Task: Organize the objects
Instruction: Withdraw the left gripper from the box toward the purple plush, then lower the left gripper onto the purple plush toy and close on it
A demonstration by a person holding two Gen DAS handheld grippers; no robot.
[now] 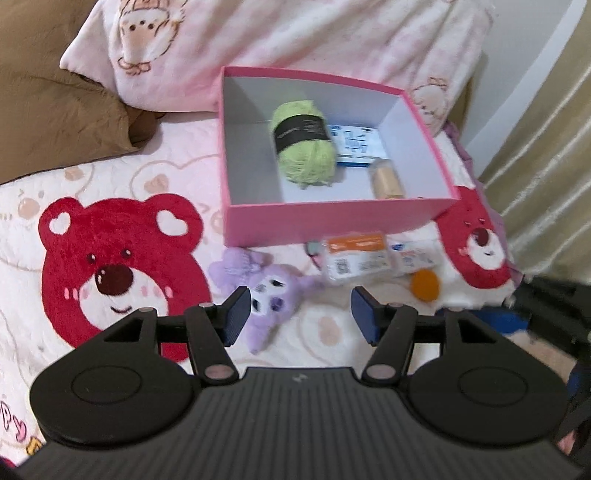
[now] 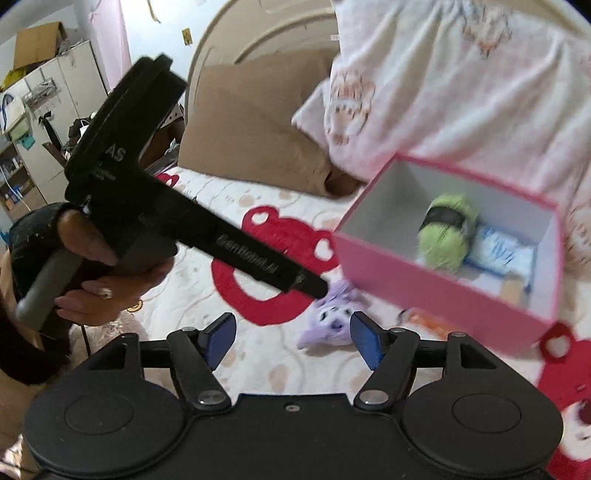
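Observation:
A pink box (image 1: 332,221) stands on the bed, holding a green yarn ball (image 1: 304,144), a blue-white packet (image 1: 356,144) and a tan spool (image 1: 386,181). In front of it lie a purple plush (image 1: 267,291), orange-labelled packets (image 1: 356,256) and an orange ball (image 1: 426,284). My left gripper (image 1: 299,314) hovers open over the plush, nothing between its blue pads. My right gripper (image 2: 293,338) is open too, empty, with the plush (image 2: 330,325) just beyond it and the box (image 2: 439,295) to its right. The left gripper's body (image 2: 184,221), held in a hand, crosses the right wrist view.
The bed cover (image 1: 177,184) is pink-white with red bear faces. A brown pillow (image 1: 55,118) and a pink patterned blanket (image 1: 295,33) lie behind the box. A curtain (image 1: 546,147) hangs at the right. Shelves and a cabinet (image 2: 44,96) stand beyond the bed.

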